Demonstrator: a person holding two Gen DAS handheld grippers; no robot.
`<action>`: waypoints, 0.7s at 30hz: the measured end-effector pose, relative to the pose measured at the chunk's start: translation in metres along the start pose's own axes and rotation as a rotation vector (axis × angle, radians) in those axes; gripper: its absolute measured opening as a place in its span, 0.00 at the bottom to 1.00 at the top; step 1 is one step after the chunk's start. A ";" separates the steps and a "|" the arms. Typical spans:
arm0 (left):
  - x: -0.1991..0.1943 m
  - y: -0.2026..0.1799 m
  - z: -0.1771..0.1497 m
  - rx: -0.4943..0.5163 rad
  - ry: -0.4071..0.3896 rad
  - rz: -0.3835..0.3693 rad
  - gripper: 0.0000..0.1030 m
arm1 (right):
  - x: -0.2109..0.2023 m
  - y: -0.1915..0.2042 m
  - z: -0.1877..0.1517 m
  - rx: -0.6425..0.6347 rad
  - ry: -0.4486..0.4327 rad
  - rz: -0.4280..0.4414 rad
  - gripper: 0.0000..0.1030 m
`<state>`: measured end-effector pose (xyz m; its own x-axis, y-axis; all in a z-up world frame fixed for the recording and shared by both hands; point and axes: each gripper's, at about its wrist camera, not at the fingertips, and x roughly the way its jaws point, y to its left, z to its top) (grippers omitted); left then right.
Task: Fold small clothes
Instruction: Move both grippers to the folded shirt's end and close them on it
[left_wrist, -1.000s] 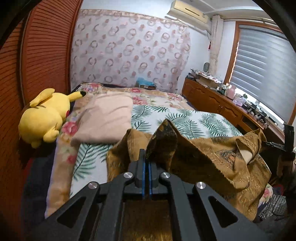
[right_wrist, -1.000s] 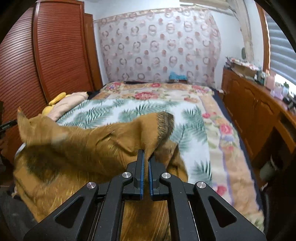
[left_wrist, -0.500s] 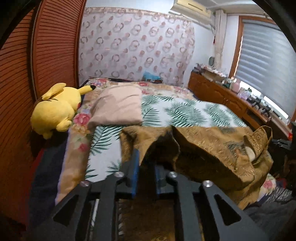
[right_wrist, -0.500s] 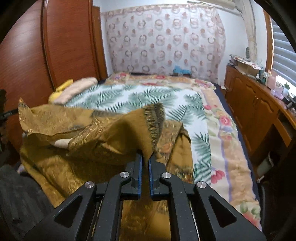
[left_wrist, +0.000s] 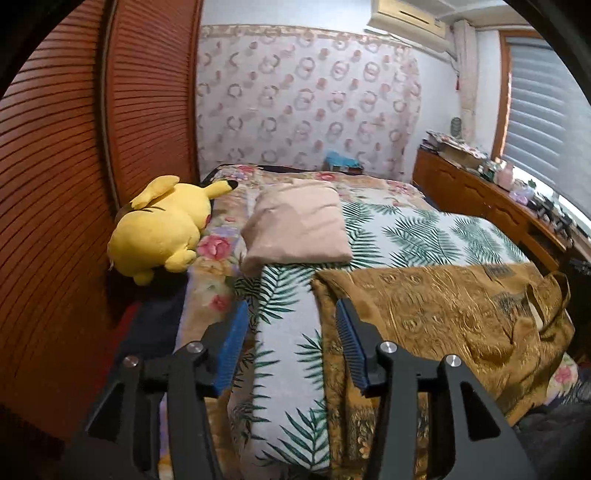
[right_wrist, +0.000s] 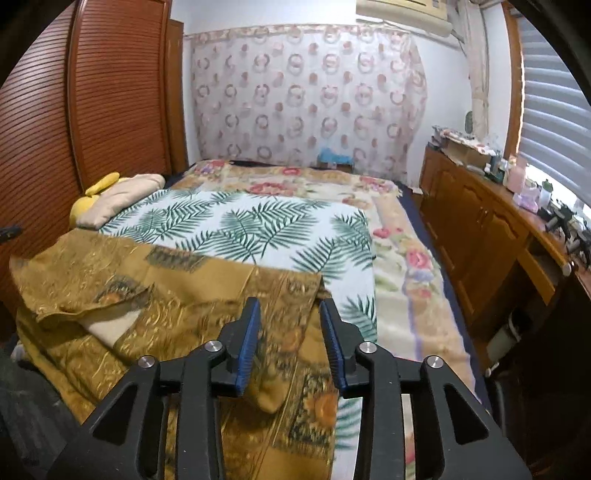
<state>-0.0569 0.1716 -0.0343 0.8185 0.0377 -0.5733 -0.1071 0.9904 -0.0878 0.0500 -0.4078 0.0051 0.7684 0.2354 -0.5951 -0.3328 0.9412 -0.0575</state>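
Nearest me, my left hand-held gripper (left_wrist: 291, 332) stands spread, nothing between its pads; the cloth's (left_wrist: 443, 317) left edge runs just beside the right pad, at about 3 o'clock of the gap. My right hand-held gripper (right_wrist: 290, 328) is spread too, and the cloth (right_wrist: 166, 295) passes under the gap without being pinched. I judge both are parted because the fold has been laid down and the corners let go.

The cloth lies flat across the near end of the bed (left_wrist: 424, 236), its far edge straight, a loose flap (left_wrist: 546, 306) curling at 3 o'clock in the left view. Beyond it, a pillow (left_wrist: 299, 229) at 12 o'clock and a yellow plush (left_wrist: 162, 229) at 10 o'clock sit well apart from the work.

A second ago both sets of jaws were pressed together on raised corners of the cloth; they have just been opening, and the cloth has dropped flat.
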 end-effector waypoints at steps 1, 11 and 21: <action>0.003 0.001 0.002 -0.001 0.000 0.006 0.47 | 0.006 -0.001 0.002 0.001 0.004 -0.001 0.38; 0.053 -0.023 0.023 0.039 0.037 -0.037 0.47 | 0.067 -0.008 0.017 0.030 0.069 0.013 0.46; 0.113 -0.054 0.030 0.094 0.138 -0.083 0.47 | 0.099 -0.025 0.025 0.053 0.148 0.008 0.47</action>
<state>0.0585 0.1263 -0.0702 0.7365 -0.0571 -0.6740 0.0160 0.9976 -0.0670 0.1483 -0.4017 -0.0324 0.6755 0.2080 -0.7075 -0.3063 0.9518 -0.0127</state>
